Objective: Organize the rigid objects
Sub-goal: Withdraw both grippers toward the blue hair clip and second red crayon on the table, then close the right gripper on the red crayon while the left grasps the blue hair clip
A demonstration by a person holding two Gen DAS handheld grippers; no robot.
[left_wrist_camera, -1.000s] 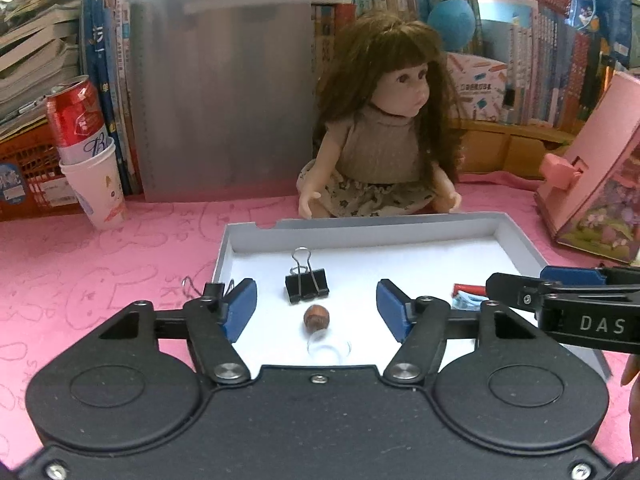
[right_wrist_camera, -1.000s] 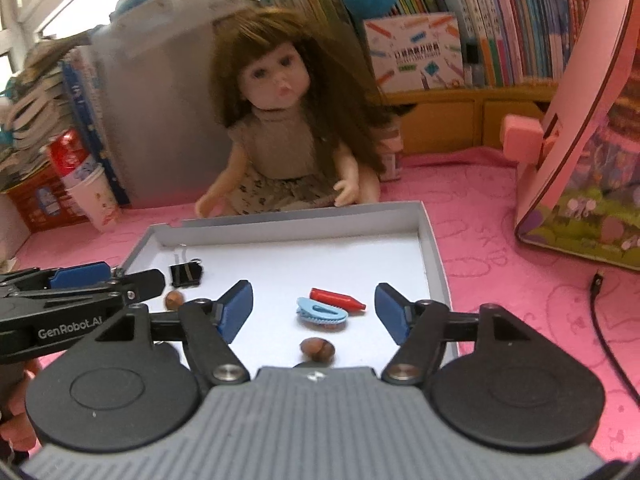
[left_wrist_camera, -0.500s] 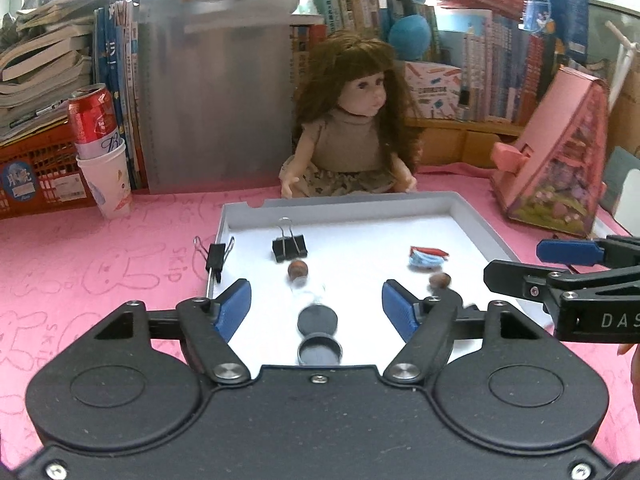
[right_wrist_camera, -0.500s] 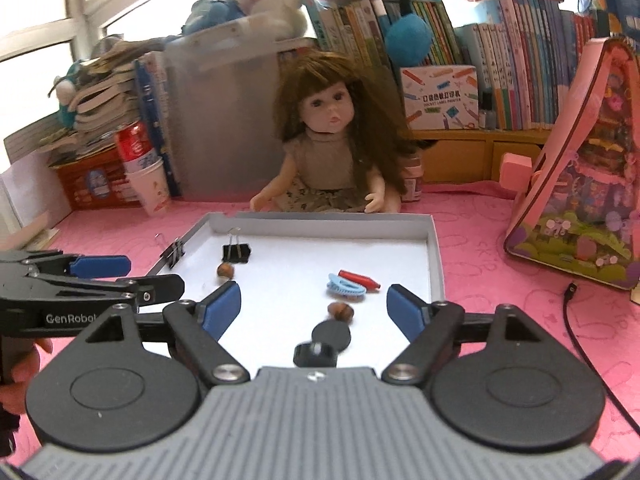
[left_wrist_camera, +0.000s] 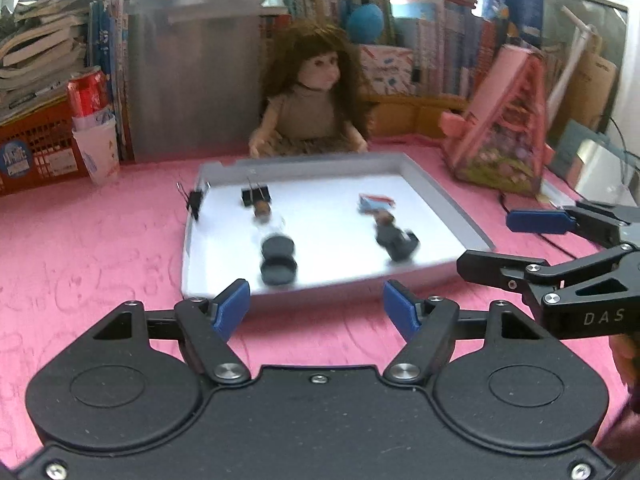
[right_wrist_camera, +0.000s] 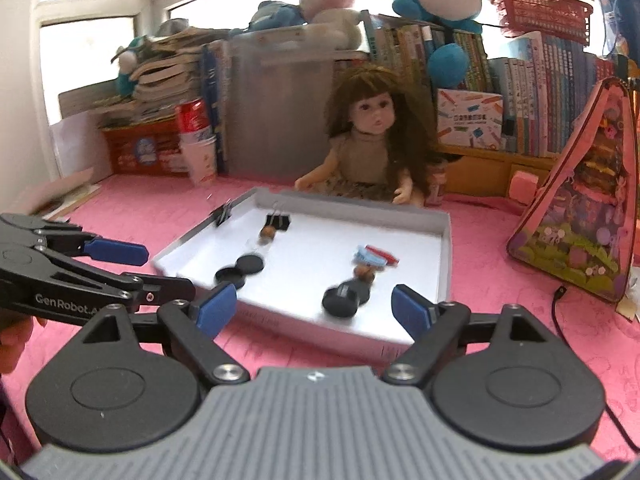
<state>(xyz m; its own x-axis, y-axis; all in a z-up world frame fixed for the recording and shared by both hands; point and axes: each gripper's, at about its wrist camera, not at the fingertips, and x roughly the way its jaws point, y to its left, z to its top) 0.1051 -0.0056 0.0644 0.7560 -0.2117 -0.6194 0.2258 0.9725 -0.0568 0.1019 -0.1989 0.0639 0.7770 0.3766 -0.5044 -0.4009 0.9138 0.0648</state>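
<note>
Pink cloth (left_wrist_camera: 100, 248) is carrying a white tray (left_wrist_camera: 442, 200) of blurred clips and dark caps (left_wrist_camera: 278, 258), while left gripper (left_wrist_camera: 316, 306) and right gripper (right_wrist_camera: 314, 308) are hovering apart and empty before it, so the next reach likely needs slowing.

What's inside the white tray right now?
In the white tray: a binder clip, two brown nuts, a blue clip on a red piece, and black round pieces, blurred. Nothing looks covered.
</note>
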